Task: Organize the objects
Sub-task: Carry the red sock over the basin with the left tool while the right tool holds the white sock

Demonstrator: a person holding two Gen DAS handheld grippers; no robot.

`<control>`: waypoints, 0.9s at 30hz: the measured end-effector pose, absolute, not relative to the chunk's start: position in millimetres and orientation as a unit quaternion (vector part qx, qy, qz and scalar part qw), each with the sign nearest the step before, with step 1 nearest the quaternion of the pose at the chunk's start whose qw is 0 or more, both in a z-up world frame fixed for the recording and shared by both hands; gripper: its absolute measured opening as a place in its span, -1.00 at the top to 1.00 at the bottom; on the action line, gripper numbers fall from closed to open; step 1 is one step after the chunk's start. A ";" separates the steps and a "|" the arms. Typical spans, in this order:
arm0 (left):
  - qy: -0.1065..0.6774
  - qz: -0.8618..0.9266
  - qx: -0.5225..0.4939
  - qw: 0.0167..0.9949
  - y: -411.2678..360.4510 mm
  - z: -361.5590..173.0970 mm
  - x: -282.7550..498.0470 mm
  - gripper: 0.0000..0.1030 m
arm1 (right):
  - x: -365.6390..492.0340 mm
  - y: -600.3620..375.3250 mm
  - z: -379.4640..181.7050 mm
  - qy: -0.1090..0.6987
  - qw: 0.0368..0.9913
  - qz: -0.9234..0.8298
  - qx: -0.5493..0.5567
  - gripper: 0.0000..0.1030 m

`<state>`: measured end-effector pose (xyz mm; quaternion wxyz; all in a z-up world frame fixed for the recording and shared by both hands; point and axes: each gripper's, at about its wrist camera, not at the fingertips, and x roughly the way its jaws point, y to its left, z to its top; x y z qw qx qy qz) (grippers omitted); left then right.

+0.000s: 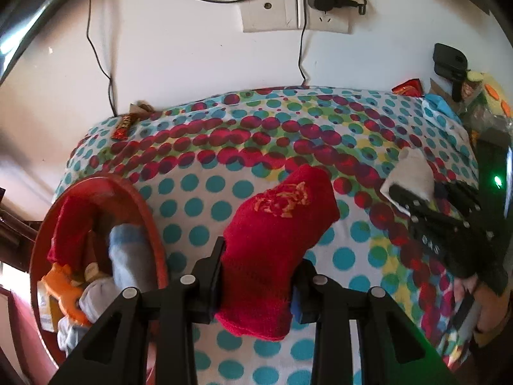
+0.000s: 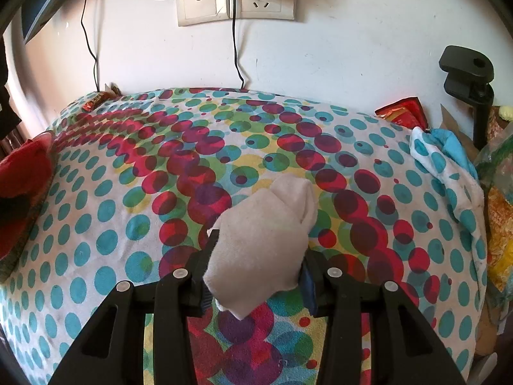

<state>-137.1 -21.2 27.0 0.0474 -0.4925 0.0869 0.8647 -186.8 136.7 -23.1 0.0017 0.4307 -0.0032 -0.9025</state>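
Observation:
My left gripper (image 1: 261,264) is shut on a folded red sock (image 1: 279,224) with orange stitching, held above the polka-dot cloth (image 1: 256,134). To its left sits a red basin (image 1: 150,221) holding a red sock (image 1: 72,221), pale blue and grey socks (image 1: 128,256) and an orange toy. At the right of the left wrist view the other gripper (image 1: 449,224) holds a white sock (image 1: 408,173). In the right wrist view my right gripper (image 2: 259,258) is shut on that rolled white sock (image 2: 263,240), just above the cloth (image 2: 96,211).
A wall with sockets (image 2: 235,0) and hanging cables lies behind the table. A snack bar (image 1: 123,126) lies at the cloth's far left edge, a red packet (image 2: 404,112) at the far right. A black clamp stand (image 2: 465,70) and clutter crowd the right side.

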 end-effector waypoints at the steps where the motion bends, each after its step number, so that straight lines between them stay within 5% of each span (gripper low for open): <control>1: 0.087 0.867 -0.488 0.042 -23.0 30.6 -132.5 0.36 | -186.8 136.4 -23.2 -0.004 0.002 -0.903 0.431 0.20; 27: 0.096 0.875 -0.470 -0.056 -125.0 69.0 -94.8 0.34 | -187.6 131.1 -26.0 0.008 -0.008 -0.902 0.431 0.20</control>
